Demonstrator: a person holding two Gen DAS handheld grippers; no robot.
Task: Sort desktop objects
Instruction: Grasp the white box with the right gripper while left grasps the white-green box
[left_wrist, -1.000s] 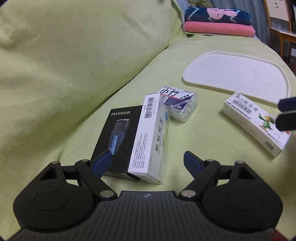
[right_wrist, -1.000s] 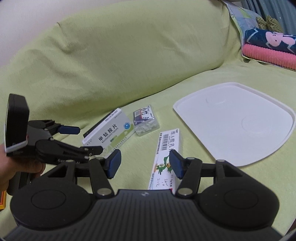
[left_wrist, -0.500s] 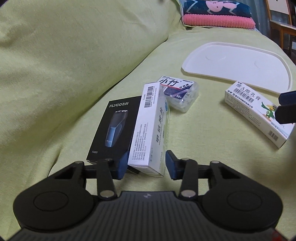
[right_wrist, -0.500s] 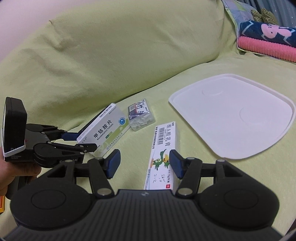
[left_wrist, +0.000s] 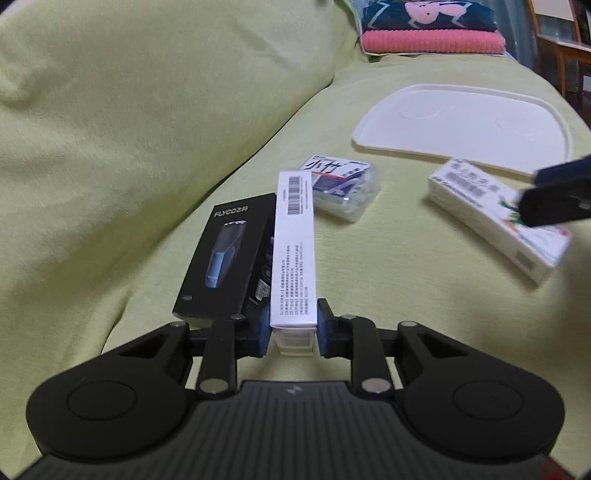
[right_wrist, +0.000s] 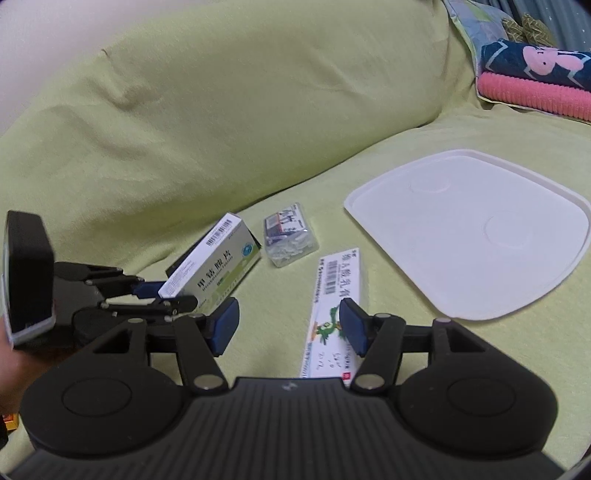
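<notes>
My left gripper (left_wrist: 291, 325) has its blue pads against the near end of a white medicine box (left_wrist: 295, 240), and its jaws are still closing on it. The box stands on edge against a black shaver box (left_wrist: 225, 254). In the right wrist view the same medicine box (right_wrist: 218, 266) sits in the left gripper (right_wrist: 166, 295). My right gripper (right_wrist: 288, 325) is open above a long ointment box (right_wrist: 336, 288), whose near end lies under its right finger. A clear floss-pick case (right_wrist: 290, 236) lies behind. The white tray (right_wrist: 469, 229) holds nothing.
Everything rests on a yellow-green sofa cover (left_wrist: 110, 147) with the backrest rising on the left. Folded pink and navy towels (right_wrist: 535, 81) are stacked at the far end. A wooden chair (left_wrist: 561, 55) stands beyond the sofa. A hand (right_wrist: 7, 369) holds the left gripper.
The left gripper has moved forward around the white medicine box and its jaws have closed from wide open onto the box's end. The box has turned more on edge. The right gripper has stayed put.
</notes>
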